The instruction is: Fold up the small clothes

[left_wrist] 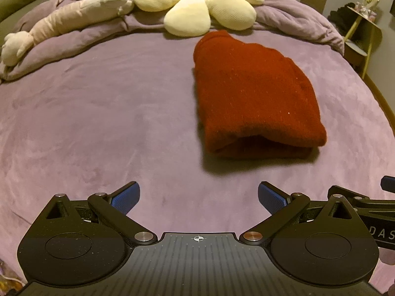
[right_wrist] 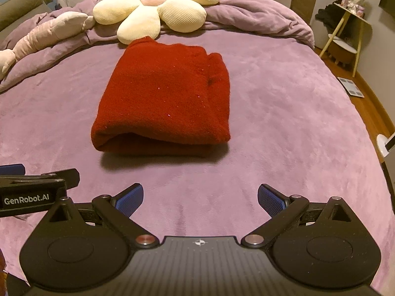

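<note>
A dark red knitted garment [left_wrist: 251, 93] lies folded into a thick rectangle on the purple bed cover [left_wrist: 98, 123]; it also shows in the right wrist view [right_wrist: 165, 98]. My left gripper [left_wrist: 198, 198] is open and empty, held back from the garment's near edge and to its left. My right gripper [right_wrist: 200, 198] is open and empty, held back from the garment's near folded edge. Each gripper's side shows at the edge of the other's view.
A cream flower-shaped cushion [right_wrist: 158, 5] and a long pale plush toy [left_wrist: 66, 24] lie on the bunched purple duvet [right_wrist: 259, 17] at the head of the bed. A small yellow-legged side table [right_wrist: 345, 29] and a floor scale [right_wrist: 350, 86] stand at the right.
</note>
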The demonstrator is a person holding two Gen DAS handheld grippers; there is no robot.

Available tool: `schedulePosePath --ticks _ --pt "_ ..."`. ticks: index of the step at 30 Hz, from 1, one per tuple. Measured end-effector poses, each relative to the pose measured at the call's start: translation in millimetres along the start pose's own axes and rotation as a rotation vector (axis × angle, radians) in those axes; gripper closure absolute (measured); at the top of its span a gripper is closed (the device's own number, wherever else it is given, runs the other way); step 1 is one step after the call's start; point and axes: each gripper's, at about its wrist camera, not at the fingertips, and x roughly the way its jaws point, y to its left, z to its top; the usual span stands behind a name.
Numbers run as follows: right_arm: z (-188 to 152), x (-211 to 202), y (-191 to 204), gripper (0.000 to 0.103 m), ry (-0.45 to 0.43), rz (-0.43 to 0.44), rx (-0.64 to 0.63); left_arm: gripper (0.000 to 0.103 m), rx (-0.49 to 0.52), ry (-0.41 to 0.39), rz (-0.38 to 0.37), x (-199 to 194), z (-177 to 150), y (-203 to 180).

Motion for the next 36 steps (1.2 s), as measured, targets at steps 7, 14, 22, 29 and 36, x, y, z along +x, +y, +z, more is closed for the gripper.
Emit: schedulePosePath --ticks 7,14,22,29,36 --pt "0.0 0.4 -2.3 0.004 0.005 0.003 0.001 0.000 0.014 0.008 -0.002 2.1 0.2 -2.2" --pt "-0.3 3.8 -3.3 0.004 0.008 0.003 0.005 0.000 0.029 0.020 0.002 6.5 -0.4 -3.3" --pt "-0.8 6.0 -4.1 0.004 0.011 0.009 0.004 0.000 0.038 0.025 0.002 8.6 -1.3 -5.5" --pt "-1.1 7.4 -4.9 0.004 0.015 0.009 0.004 0.000 0.043 0.025 0.007 8.6 -1.1 -6.3" --pt "-1.8 6.7 -5.4 0.004 0.012 0.012 0.006 0.000 0.052 0.023 0.009 8.3 -2.7 -8.4"
